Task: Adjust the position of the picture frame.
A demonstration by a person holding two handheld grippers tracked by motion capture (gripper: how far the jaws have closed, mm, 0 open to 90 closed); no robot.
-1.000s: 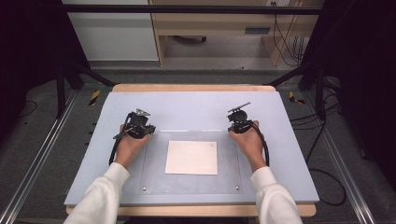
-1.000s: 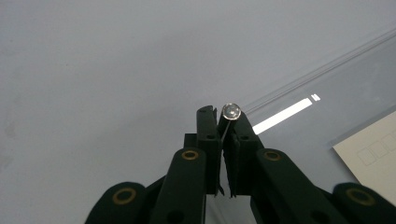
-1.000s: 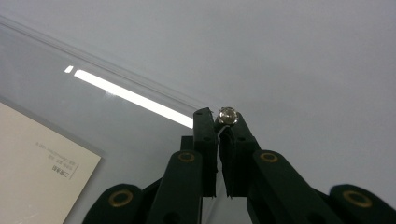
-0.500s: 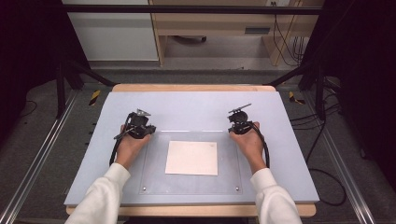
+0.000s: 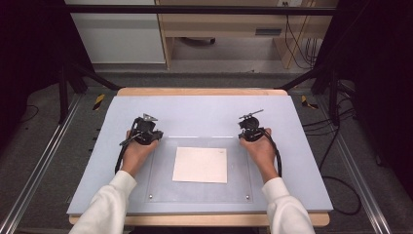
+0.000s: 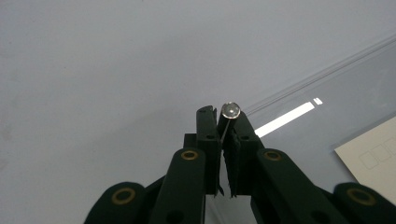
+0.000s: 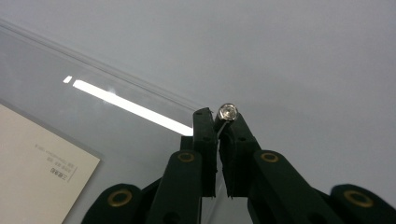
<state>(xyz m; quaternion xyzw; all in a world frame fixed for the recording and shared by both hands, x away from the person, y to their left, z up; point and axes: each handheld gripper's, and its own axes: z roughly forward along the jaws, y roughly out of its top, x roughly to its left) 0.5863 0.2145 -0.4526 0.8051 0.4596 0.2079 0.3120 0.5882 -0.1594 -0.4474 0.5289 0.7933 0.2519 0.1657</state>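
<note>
Item: clear acrylic sheet [image 5: 199, 168], flat on the pale blue-grey table top [image 5: 204, 112], nearer the person's edge, a silver screw in each corner.

Left gripper [image 5: 144, 132]: at the sheet's far left corner, jaws closed on the corner screw [image 6: 230, 110].

Right gripper [image 5: 251, 130]: at the far right corner, jaws closed on that corner's screw [image 7: 228, 112].

Under the sheet, centred: cream paper card [image 5: 200, 165], apart from both grippers. Small grey print and outlined boxes on it, too small to read.

Open room: bare table beyond the sheet's far edge and along both sides.
</note>
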